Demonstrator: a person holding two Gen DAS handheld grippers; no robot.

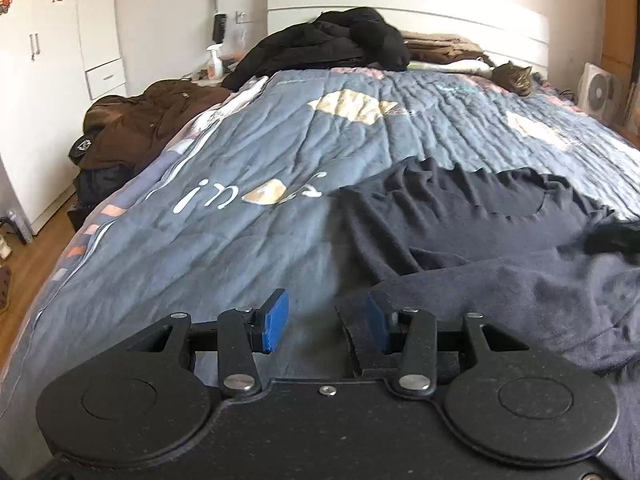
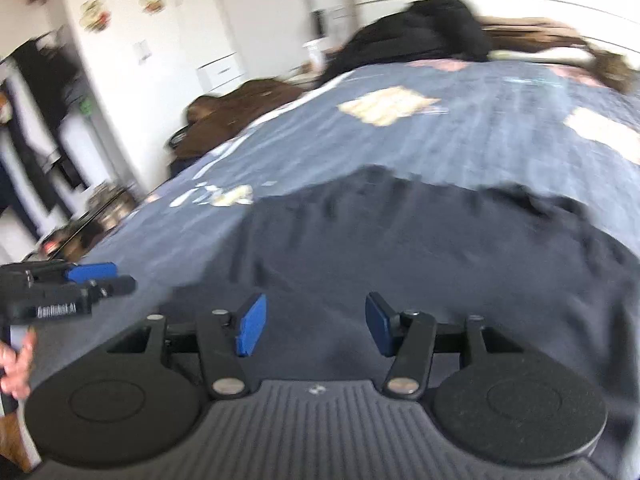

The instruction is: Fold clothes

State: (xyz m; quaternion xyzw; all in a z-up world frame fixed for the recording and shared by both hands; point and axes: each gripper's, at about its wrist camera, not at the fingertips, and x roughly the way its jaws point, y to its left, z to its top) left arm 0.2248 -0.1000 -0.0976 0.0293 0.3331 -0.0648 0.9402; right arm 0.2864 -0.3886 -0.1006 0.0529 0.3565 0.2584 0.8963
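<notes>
Dark garment [image 1: 480,232] spread rumpled on bed [image 1: 240,152], not yet folded. Left hand-held gripper [image 1: 326,322] and right hand-held gripper [image 2: 312,326] held apart, nothing gripped.

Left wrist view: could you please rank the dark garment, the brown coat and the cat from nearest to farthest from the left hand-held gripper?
1. Dark garment, just ahead, right of the left hand-held gripper.
2. Brown coat, left bedside.
3. Cat, far right by the headboard.

walls: white | floor [image 1: 30,264]: wood boards | wardrobe [image 1: 48,80]: white, cartoon stickers | bed [image 1: 240,160]: blue quilt, white headboard [image 1: 400,0] | light: daylight
</notes>
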